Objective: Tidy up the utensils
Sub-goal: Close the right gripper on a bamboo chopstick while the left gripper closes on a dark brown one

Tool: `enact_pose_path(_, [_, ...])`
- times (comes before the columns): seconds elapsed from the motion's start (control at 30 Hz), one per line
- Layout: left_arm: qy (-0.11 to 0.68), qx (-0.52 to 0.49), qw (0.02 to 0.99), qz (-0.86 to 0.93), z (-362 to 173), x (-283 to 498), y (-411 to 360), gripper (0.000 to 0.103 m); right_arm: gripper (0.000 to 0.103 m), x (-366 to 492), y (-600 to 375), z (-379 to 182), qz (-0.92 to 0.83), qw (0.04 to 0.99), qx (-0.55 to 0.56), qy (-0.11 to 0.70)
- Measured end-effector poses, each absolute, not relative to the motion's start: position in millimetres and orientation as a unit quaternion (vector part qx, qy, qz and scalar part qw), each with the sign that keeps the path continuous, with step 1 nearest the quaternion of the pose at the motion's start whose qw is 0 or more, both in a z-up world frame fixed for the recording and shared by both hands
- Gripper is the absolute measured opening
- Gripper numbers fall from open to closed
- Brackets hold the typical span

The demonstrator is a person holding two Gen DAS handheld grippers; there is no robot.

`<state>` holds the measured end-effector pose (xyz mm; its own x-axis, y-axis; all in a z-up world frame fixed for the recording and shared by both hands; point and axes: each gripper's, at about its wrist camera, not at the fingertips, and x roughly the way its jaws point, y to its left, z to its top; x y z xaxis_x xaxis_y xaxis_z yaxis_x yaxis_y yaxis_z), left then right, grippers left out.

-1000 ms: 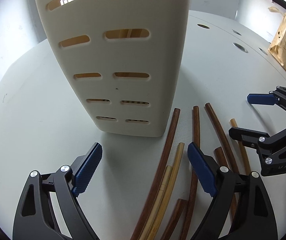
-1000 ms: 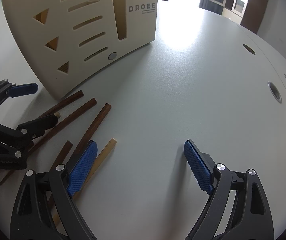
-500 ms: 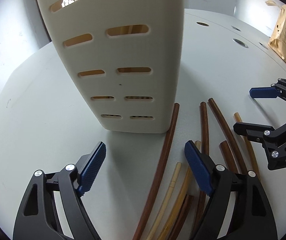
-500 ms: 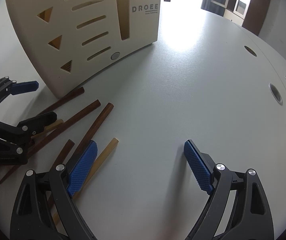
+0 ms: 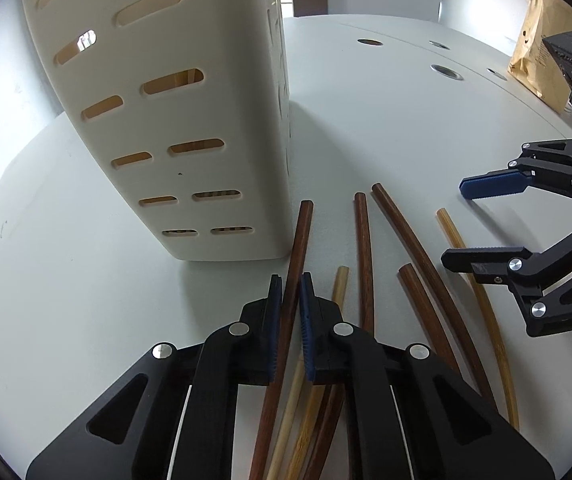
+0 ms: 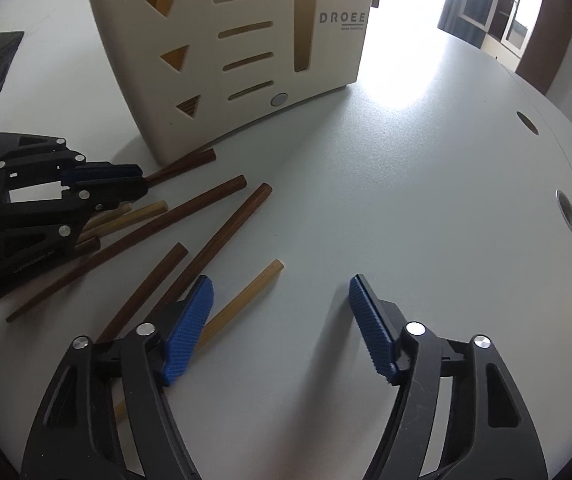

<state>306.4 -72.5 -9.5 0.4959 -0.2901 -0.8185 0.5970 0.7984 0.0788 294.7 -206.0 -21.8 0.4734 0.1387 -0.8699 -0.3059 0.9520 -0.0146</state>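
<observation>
Where my left hand-held gripper pinches it, dark chopstick runs lengthwise ahead beside holder; right hand-held gripper wide, empty.

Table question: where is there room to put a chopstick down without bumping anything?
The white table is bare right of the cream holder, between the right gripper and the round holes. It's crowded left, where chopsticks lie by the left gripper.
</observation>
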Motion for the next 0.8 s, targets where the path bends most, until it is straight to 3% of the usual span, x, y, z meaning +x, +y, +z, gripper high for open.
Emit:
enact_pose_path(0.07, [0.431,0.185,0.841,-0.269,-8,301,-70,0.008,0.031,291,-202,-20,0.139,0.853,-0.088,0.495])
enact_pose_path(0.27, [0.432,0.191,0.837,-0.275,-8,278,-54,0.008,0.007,291,-200,-19,0.166,0.849,-0.083,0.495])
enact_pose_path(0.47, [0.452,0.201,0.827,-0.269,-6,271,-46,0.008,0.007,299,-201,-15,0.177,0.845,-0.077,0.499])
enact_pose_path(0.53, [0.449,0.211,0.828,-0.264,-6,275,-50,0.012,0.007,296,-197,-16,0.175,0.846,-0.089,0.496])
enact_pose_path(0.6, [0.443,0.223,0.831,-0.253,-6,279,-56,0.029,0.007,292,-193,-16,0.173,0.845,-0.099,0.496])
enact_pose_path(0.63, [0.444,0.222,0.830,-0.254,-5,282,-58,0.032,0.007,292,-191,-16,0.173,0.845,-0.103,0.495])
enact_pose_path(0.8, [0.439,0.221,0.832,-0.258,-5,294,-67,0.032,0.007,288,-192,-16,0.175,0.845,-0.106,0.494])
